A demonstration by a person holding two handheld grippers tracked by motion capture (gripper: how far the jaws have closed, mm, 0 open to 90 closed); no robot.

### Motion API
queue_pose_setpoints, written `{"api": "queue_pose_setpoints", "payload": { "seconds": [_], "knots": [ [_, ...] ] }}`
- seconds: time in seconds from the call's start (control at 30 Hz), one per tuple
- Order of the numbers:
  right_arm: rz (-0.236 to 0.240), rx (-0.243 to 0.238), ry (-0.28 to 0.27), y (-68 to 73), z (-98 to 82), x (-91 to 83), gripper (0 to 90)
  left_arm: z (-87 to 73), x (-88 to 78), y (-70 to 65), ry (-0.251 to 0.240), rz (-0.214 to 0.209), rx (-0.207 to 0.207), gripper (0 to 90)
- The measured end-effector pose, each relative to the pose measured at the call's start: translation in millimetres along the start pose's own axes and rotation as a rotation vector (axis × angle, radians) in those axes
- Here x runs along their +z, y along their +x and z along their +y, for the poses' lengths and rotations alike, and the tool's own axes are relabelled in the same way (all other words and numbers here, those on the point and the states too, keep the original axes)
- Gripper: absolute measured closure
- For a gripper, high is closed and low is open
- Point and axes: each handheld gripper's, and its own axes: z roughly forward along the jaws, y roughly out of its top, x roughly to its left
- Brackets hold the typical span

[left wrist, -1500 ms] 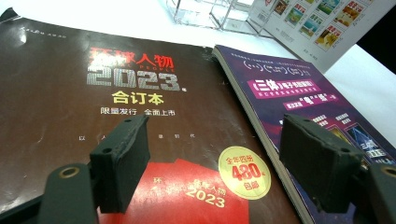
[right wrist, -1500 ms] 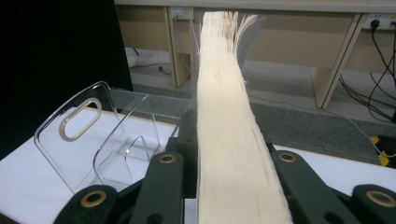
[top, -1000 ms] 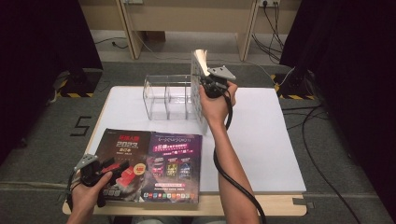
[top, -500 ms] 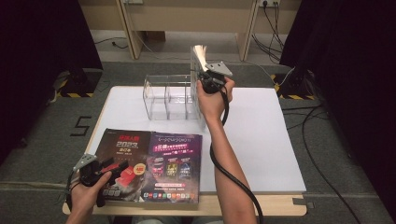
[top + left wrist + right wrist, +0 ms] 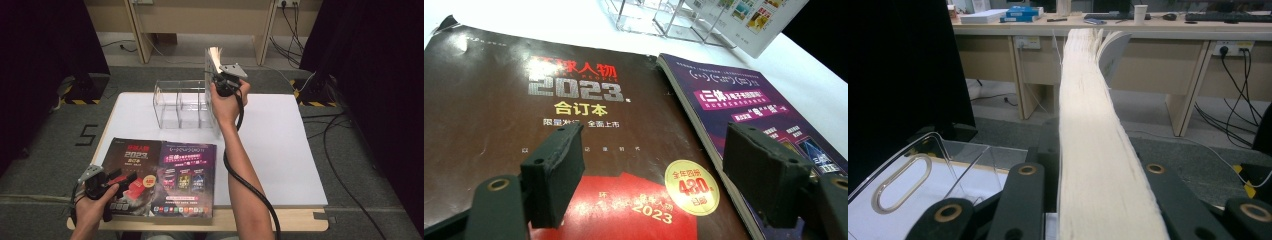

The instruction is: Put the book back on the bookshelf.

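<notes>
My right gripper [image 5: 220, 80] [image 5: 1088, 172] is shut on a thick magazine [image 5: 212, 67] [image 5: 1098, 150] that it holds upright on edge. Its cream page edges face the right gripper view. The magazine stands at the right end of a clear acrylic rack [image 5: 180, 102] [image 5: 923, 165] at the table's far side. My left gripper [image 5: 117, 180] [image 5: 654, 150] is open at the front left, its jaws spread just above a dark red-and-black magazine [image 5: 132, 170] [image 5: 524, 100]. A purple magazine [image 5: 187, 172] [image 5: 734, 105] lies right beside the dark one.
The white table [image 5: 280, 145] has bare room to the right of my right forearm. Behind it stand wooden desk legs [image 5: 264, 30] and floor cables [image 5: 340, 125]. The right gripper's cable trails along the forearm to the front edge.
My right gripper has edged the upright magazine slightly farther up the picture at the rack's right end. The left gripper has stayed over the dark magazine.
</notes>
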Motion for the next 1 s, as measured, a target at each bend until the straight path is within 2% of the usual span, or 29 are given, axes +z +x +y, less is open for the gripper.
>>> {"api": "queue_pose_setpoints", "payload": {
  "seconds": [0.57,1.0],
  "knots": [
    [-0.008,0.016,0.015,1.5,-1.0,10.8,74.3,0.6,-1.0,1.5,0.000,0.001,0.001,23.8],
    [-0.028,0.024,0.001,-0.9,-0.5,14.0,74.3,0.2,-0.3,1.0,0.000,-0.001,0.002,23.9]
  ]
}}
